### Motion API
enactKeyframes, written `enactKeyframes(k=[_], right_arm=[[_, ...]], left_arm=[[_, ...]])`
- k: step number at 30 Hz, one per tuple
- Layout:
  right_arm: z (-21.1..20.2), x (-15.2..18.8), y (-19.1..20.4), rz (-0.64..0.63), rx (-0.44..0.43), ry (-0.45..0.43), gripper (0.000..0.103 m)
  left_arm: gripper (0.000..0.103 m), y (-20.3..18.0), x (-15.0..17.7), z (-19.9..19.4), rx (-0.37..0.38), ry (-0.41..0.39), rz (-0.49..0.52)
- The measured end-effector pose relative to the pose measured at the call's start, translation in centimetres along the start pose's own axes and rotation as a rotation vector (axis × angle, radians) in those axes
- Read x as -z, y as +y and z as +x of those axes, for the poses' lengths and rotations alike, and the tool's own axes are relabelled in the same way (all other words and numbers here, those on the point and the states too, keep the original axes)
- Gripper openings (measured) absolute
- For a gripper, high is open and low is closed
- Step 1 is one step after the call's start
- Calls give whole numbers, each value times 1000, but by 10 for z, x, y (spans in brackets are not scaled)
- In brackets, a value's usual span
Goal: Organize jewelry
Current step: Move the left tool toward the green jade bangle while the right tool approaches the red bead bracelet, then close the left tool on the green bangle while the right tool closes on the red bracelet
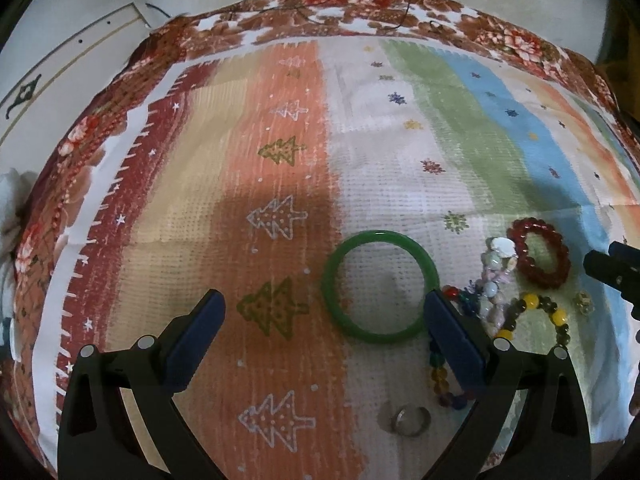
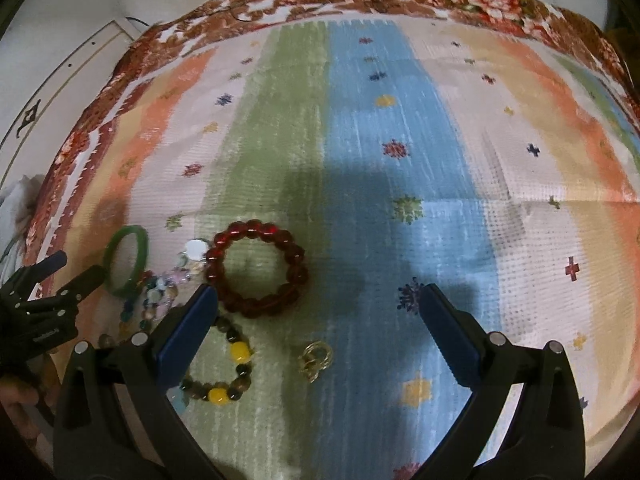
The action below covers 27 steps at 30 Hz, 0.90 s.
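A green bangle (image 1: 378, 286) lies on the striped cloth just ahead of my open, empty left gripper (image 1: 324, 304), near its right finger. To its right lie a pale crystal bracelet (image 1: 496, 280), a red bead bracelet (image 1: 540, 254), a dark-and-yellow bead bracelet (image 1: 532, 312), a multicoloured bead string (image 1: 440, 376) and a silver ring (image 1: 410, 420). In the right wrist view my right gripper (image 2: 318, 300) is open and empty over the red bead bracelet (image 2: 258, 268), the dark-and-yellow bracelet (image 2: 228, 364) and a gold ring cluster (image 2: 316, 360). The green bangle (image 2: 126, 260) lies at left.
The striped cloth (image 1: 280, 160) covers a floral-edged table (image 1: 360, 0). A dark cord (image 1: 408, 8) lies on the far edge. The left gripper shows at the left of the right wrist view (image 2: 52, 292). White fabric (image 1: 10, 200) hangs at far left.
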State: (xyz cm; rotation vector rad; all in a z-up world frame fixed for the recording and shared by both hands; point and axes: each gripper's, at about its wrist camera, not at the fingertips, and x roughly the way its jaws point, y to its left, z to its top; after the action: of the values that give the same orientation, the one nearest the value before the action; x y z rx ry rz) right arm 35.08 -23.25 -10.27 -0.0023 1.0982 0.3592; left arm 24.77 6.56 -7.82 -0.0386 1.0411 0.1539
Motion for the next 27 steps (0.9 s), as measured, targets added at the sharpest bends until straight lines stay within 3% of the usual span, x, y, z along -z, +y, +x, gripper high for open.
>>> enactKeyframes(k=[10,15,19,22,25,27], right_arm=[[24,-6,-1,7,14,59,99],[37,-9,-6,3,81,69,99],[42,-13,-2,-28,121,67,89],[39,-13,-1,-40,118,62,74],[38,-13,2,-59,97,62,52],[37,-12,6,-78,73,68,30]], left_arm=[[97,5,-3,31,-13,66,-15],[96,5,-3,38,-14,67,-6],[92,1,-6,40,-8,58,19],[81,-4,-6,39,6,46,48],[62,-10,-5,37,35,38,82],[31,-14,-5,35,53,37,103]])
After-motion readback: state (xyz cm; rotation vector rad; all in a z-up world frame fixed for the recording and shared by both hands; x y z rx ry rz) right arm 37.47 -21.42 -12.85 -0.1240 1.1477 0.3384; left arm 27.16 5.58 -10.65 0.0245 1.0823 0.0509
